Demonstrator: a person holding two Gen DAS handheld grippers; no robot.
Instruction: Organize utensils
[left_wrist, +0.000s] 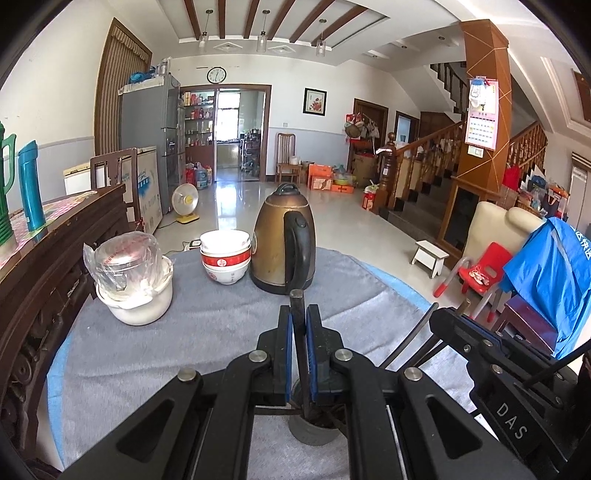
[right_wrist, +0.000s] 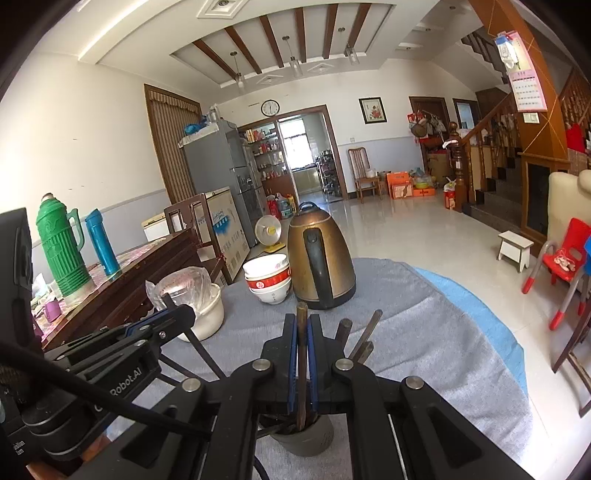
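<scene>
A grey utensil cup (left_wrist: 314, 430) (right_wrist: 304, 437) stands on the grey cloth (left_wrist: 207, 332) close below both grippers. My left gripper (left_wrist: 299, 314) is shut on a dark chopstick (left_wrist: 297, 306) that stands upright with its lower end in the cup. My right gripper (right_wrist: 302, 321) is shut on a brown chopstick (right_wrist: 301, 314), also upright with its lower end in the cup. Several more chopsticks (right_wrist: 364, 334) lean out of the cup to the right. The right gripper shows in the left wrist view (left_wrist: 448, 317), and the left gripper in the right wrist view (right_wrist: 184, 314).
A bronze kettle (left_wrist: 284, 240) (right_wrist: 319, 254) stands behind the cup. Stacked red and white bowls (left_wrist: 225, 256) (right_wrist: 267, 277) sit left of it. A white pot with a plastic-wrapped lid (left_wrist: 133, 280) (right_wrist: 195, 302) is further left. A dark wooden table (left_wrist: 55, 251) borders the left side.
</scene>
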